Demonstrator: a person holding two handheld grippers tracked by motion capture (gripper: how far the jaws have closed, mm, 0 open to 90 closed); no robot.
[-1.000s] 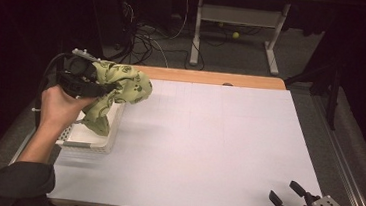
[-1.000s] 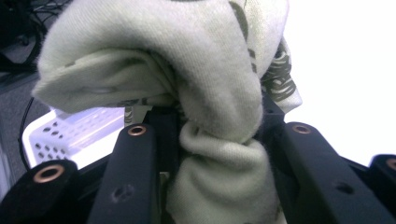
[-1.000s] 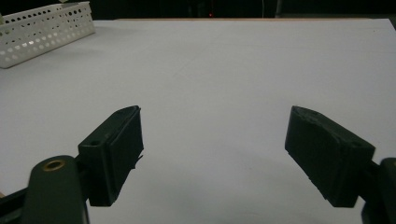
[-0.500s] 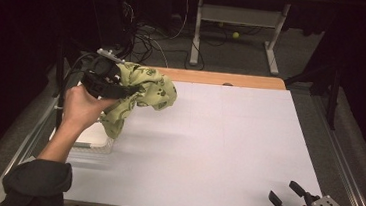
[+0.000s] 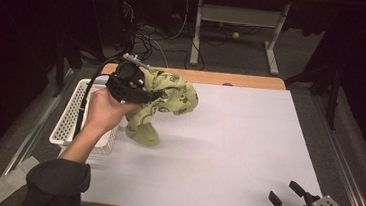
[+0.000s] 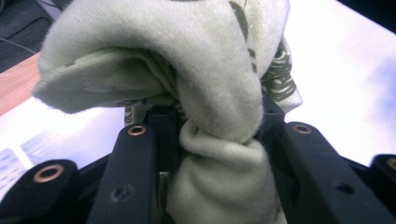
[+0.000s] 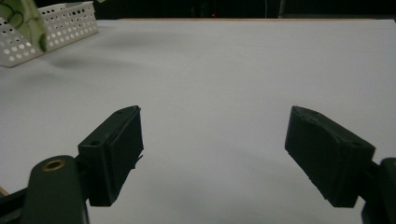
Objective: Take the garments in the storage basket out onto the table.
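A pale green cloth with a dark print [image 5: 169, 99] hangs bunched in the air over the left part of the white table top [image 5: 227, 152]. My left gripper [image 5: 149, 94] is shut on it, held up by a hand. In the left gripper view the cloth [image 6: 205, 88] bulges between the two black jaws and hides what lies beyond. A loose end droops toward the table beside the basket. My right gripper [image 5: 286, 192] rests low at the table's near right corner, open, with nothing between its fingers [image 7: 116, 154].
A white perforated basket [image 5: 71, 118] stands at the table's left edge, partly under the forearm; it also shows as the basket [image 7: 51, 28] at far left in the right gripper view. A wooden strip [image 5: 213, 78] runs along the far edge. Beyond are desk legs and cables on a dark floor.
My left gripper has carried the green cloth rightward, off the basket and out over the white table top. The right gripper has stayed in place.
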